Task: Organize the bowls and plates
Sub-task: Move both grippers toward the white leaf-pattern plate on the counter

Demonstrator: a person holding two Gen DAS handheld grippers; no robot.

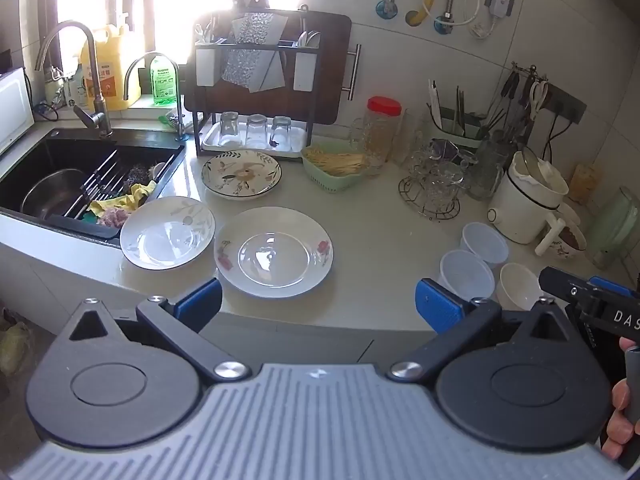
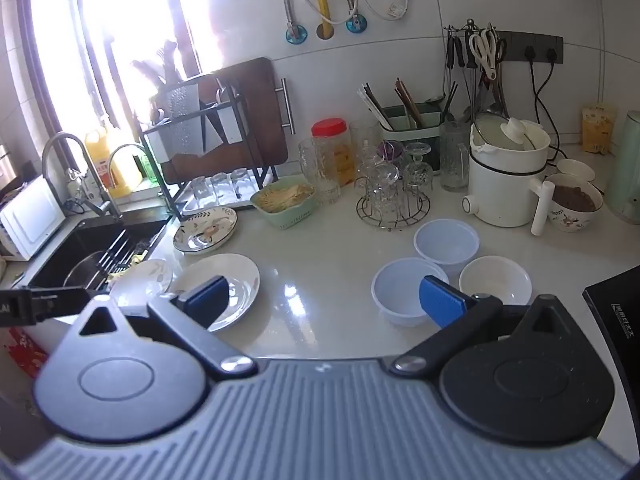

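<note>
Three round glossy ceramic plates [image 1: 274,252] lying flat on pale counter [image 1: 380,240], three smooth bowls [image 2: 404,292] upright, left gripper [image 1: 318,306] and right gripper [image 2: 326,300] spread wide, empty.

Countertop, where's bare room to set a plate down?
Bare counter lies between the rose plate and the three small bowls, running back toward the green basket. Crowded: glassware and cooker at the back right, plates beside the sink.

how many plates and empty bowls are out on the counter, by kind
plates: 3 (rose plate, grey-leaf plate, dark-rimmed floral plate)
pale plastic bowls: 2 (near, far)
white bowl: 1
total: 6
</note>
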